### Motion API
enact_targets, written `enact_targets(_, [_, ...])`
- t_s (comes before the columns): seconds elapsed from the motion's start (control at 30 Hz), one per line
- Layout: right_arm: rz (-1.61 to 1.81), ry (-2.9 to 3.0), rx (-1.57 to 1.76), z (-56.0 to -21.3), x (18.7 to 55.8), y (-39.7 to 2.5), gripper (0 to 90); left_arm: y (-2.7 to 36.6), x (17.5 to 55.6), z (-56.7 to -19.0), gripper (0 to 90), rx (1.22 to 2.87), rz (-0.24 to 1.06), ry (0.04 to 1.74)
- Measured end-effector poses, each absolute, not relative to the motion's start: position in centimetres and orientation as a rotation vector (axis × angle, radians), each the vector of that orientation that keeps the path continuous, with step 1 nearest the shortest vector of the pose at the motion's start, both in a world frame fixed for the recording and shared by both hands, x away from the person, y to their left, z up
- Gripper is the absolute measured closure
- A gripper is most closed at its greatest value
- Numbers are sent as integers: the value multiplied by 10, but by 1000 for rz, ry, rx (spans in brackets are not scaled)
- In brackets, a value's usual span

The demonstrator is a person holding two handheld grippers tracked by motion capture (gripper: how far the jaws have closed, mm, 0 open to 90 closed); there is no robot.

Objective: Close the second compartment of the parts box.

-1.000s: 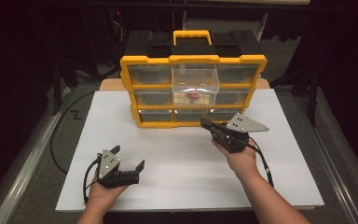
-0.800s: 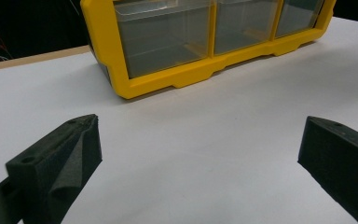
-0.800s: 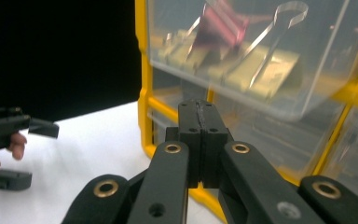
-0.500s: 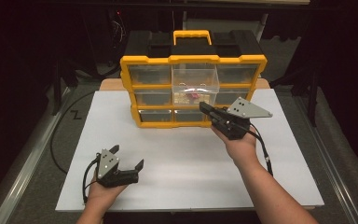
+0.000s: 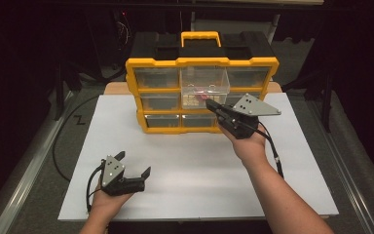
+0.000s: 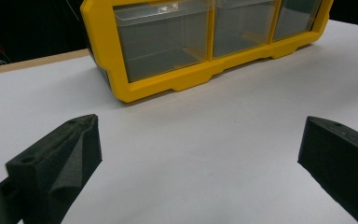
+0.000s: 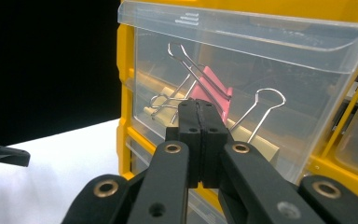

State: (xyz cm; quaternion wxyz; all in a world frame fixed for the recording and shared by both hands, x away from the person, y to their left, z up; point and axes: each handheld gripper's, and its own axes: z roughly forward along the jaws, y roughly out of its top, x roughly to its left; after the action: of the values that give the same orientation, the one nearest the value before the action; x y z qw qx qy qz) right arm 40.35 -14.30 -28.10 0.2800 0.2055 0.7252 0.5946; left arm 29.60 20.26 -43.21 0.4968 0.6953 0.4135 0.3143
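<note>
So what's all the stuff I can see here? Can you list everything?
Organizer: one, yellow frame with black top and yellow handle, at the back of the table.
Drawers: clear, in three rows; the middle one is taller and sticks out.
Binder clip: one, pink with silver wire handles, inside the middle drawer.
Table: one, white top.
Left hand-held gripper: black, jaws wide open, resting near the front left of the table.
Right hand-held gripper: black, jaws shut, tip at the front of the middle drawer.
</note>
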Motion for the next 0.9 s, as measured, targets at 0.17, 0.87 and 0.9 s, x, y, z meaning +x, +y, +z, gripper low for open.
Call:
enact_targets(0.17, [1590, 1938, 558, -280, 409, -140, 900, 203, 296, -432, 2, 1684, 758, 998])
enact_targets(0.87, [1533, 1921, 618, -271, 440, -131, 900, 204, 295, -432, 3, 1679, 746, 999])
enact_targets(0.9, [1532, 1921, 620, -271, 441, -130, 900, 204, 295, -432, 3, 1683, 746, 998])
